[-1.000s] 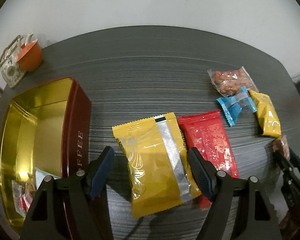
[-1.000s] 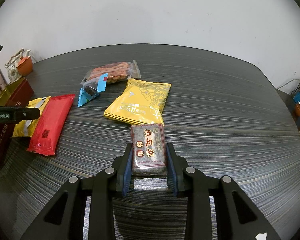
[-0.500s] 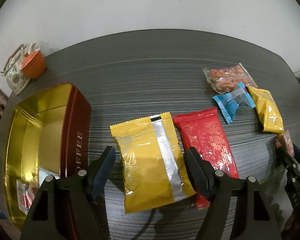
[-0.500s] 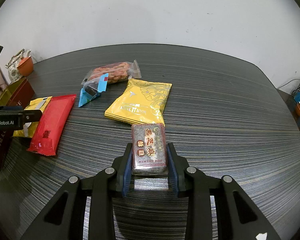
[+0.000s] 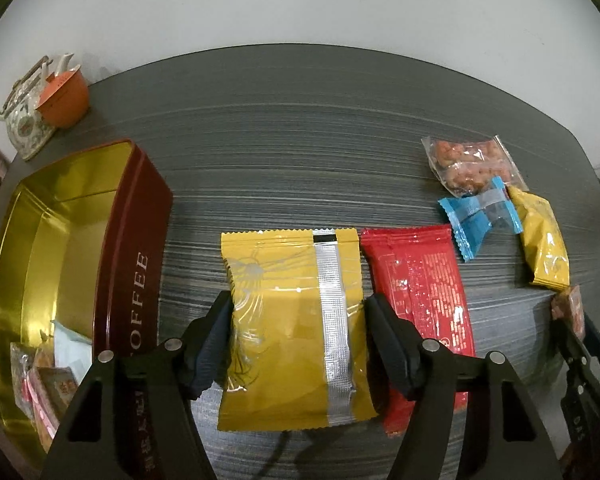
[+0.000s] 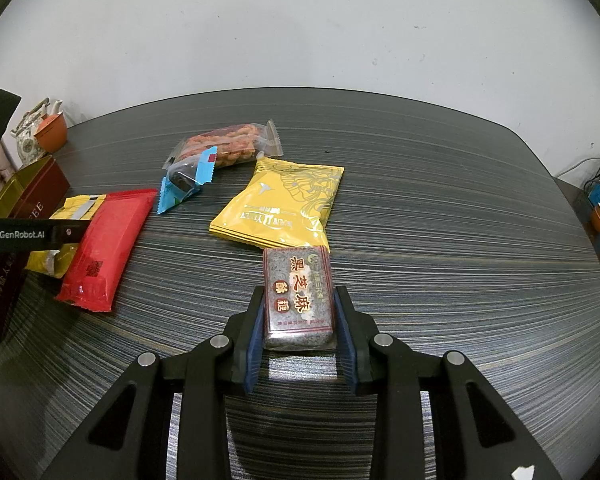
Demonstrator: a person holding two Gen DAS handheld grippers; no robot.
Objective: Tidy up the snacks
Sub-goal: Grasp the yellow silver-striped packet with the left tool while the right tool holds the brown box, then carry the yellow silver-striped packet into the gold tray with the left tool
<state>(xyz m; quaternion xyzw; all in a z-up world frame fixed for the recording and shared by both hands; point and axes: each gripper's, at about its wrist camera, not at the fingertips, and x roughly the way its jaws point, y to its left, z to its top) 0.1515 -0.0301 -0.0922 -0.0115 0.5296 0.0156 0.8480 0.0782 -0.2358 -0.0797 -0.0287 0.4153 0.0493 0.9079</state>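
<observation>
My left gripper (image 5: 299, 308) straddles a yellow packet with a silver seam (image 5: 284, 320) lying flat on the dark table. Its jaws are closing, and both pads touch the packet's long sides, the left edge creasing. A red packet (image 5: 416, 280) lies right beside it. To the left stands the open red "COFFEE" tin (image 5: 132, 240) with a gold inside and a few snacks in its near corner. My right gripper (image 6: 299, 296) is shut on a dark sesame bar (image 6: 298, 292) held just above the table.
A blue-wrapped candy (image 6: 184, 184), a clear bag of peanuts (image 6: 228, 146) and a second yellow packet (image 6: 284, 204) lie mid-table. A teapot (image 5: 24, 120) and an orange cup (image 5: 64, 96) stand at the far left corner. Books and cables sit off the right edge.
The left gripper's jaws have narrowed from well outside the yellow packet to touching its sides, and the view has shifted slightly. The right gripper and its sesame bar have stayed still.
</observation>
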